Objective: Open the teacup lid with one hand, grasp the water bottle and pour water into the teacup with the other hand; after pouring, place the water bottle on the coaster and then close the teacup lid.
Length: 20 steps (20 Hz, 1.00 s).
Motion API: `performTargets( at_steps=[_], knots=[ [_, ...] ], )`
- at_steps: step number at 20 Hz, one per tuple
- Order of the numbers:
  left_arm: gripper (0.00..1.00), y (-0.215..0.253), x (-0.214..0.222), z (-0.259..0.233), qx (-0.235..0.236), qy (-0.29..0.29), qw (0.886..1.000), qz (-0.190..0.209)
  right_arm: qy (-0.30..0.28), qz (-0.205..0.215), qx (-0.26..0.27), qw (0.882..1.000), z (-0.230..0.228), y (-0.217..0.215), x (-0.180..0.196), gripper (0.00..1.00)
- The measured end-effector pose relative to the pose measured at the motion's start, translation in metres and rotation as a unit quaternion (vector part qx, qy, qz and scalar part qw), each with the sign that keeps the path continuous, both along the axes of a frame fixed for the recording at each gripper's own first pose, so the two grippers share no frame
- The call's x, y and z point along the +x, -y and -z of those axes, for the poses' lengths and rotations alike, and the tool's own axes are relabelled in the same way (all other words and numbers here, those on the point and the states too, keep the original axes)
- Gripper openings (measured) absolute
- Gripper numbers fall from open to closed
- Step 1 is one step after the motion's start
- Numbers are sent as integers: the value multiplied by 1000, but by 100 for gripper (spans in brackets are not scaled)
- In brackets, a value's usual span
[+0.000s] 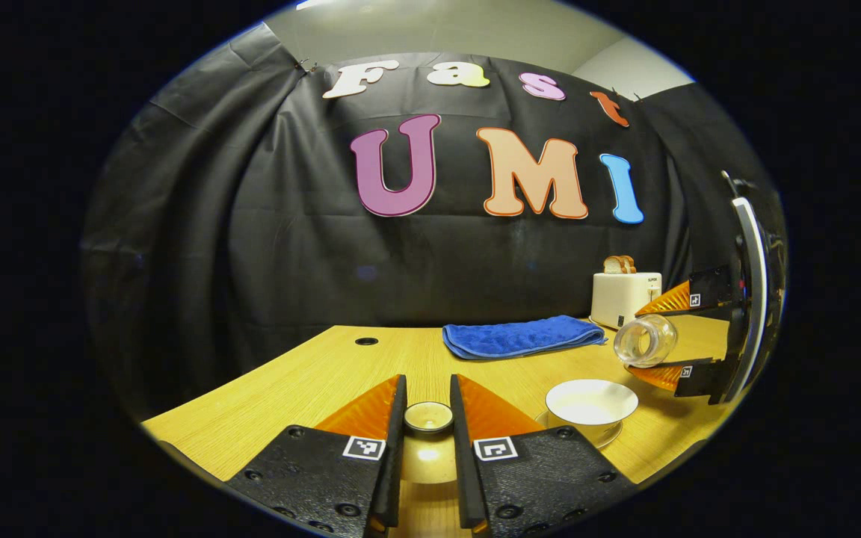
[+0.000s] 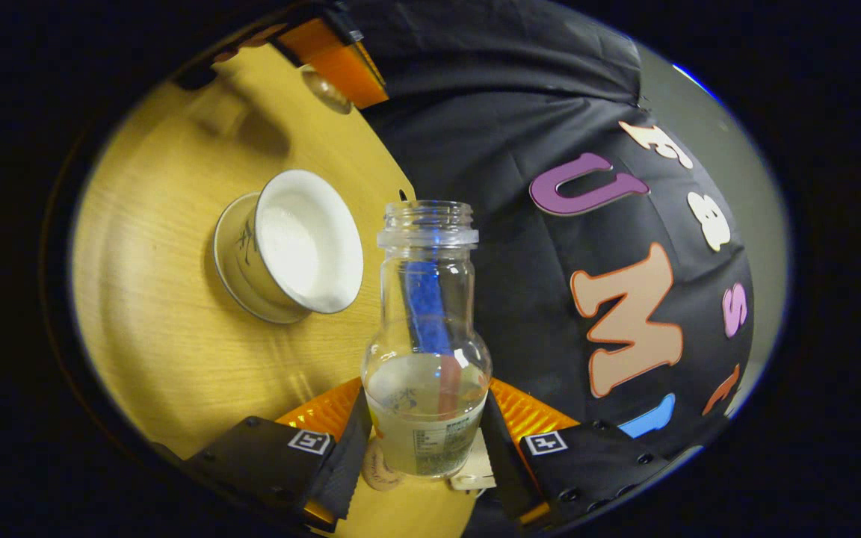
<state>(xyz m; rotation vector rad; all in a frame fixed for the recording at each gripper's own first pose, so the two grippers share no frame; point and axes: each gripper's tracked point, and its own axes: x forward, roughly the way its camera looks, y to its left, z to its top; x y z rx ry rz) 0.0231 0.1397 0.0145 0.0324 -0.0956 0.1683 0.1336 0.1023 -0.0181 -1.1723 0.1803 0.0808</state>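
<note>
The clear, uncapped water bottle (image 2: 427, 351) sits tilted between the right gripper's (image 2: 426, 448) fingers, mouth towards the open white teacup (image 2: 292, 246). The lid (image 1: 428, 417) sits between the left gripper's (image 1: 427, 441) fingers.

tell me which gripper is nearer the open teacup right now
Right. The right gripper, shut on the tipped water bottle, hangs just above and behind the teacup. The left gripper holds the lid off to the side.

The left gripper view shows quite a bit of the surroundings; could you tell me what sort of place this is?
Probably a staged recording booth set up like a kitchen corner: a light wooden table backed by a draped black cloth wall, with a white toaster holding bread and a folded blue towel on it.
</note>
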Motion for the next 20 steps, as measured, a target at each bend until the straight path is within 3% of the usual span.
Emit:
performTargets(
  at_steps=[3,8,13,20],
  knots=[
    [28,0,0,0,0,0,1000,0,-3,12,102,995,-3,-1,0,76],
    [29,0,0,0,0,0,1000,0,12,43,234,971,-12,19,-3,79],
    [29,0,0,-1,0,0,1000,0,29,83,364,927,-29,61,6,80],
    [29,0,0,0,0,0,1000,0,43,145,475,867,-17,124,13,79]
  ],
)
